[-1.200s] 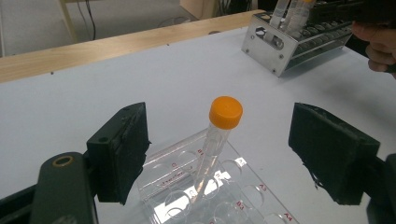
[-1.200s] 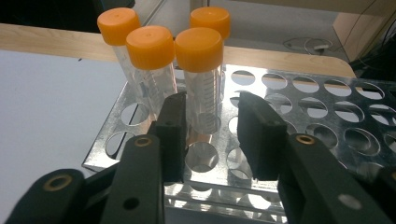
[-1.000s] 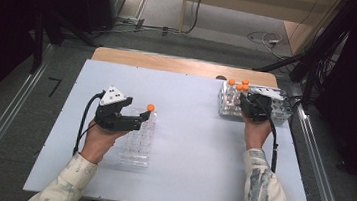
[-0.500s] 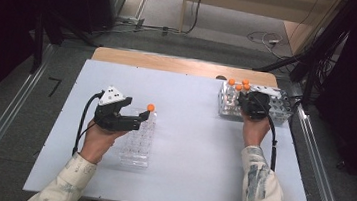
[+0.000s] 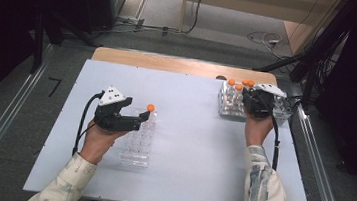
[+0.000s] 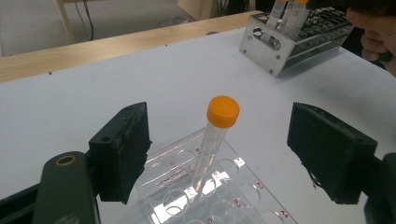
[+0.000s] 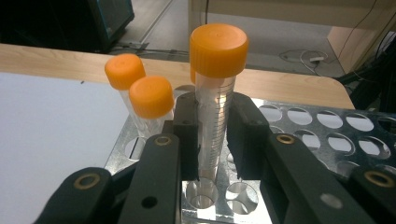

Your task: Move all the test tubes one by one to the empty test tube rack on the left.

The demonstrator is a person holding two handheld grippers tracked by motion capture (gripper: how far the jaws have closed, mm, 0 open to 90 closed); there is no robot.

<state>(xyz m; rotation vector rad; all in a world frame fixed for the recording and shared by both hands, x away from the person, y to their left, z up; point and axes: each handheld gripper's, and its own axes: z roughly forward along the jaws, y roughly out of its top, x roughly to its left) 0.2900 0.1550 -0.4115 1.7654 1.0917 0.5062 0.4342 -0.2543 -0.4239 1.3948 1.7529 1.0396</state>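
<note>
Tube with an orange cap, clamped upright between the two black jaws of the right gripper, pads pressed on its clear graduated wall from both sides. Lower end just above a round hole of the metal rack, directly below the jaws; whether it is inside that hole cannot be told. Cap well above the jaw tips. Two more orange-capped tubes standing in the rack just past the left jaw, close together. Seen from the high view as a right gripper over the near edge of the metal rack, at the far right of the white table.

Jaws of the left gripper wide apart, holding nothing. Second orange-capped tube standing between them, clear of both pads, slightly tilted, its foot in a well of the clear plastic rack lying below and ahead of the jaws. Wells marked with small red letters. Beyond the jaw tips, the metal rack with tubes in it, and a hand at its far side. From the high view, left gripper above the clear plastic rack, orange cap just past its tips.
</note>
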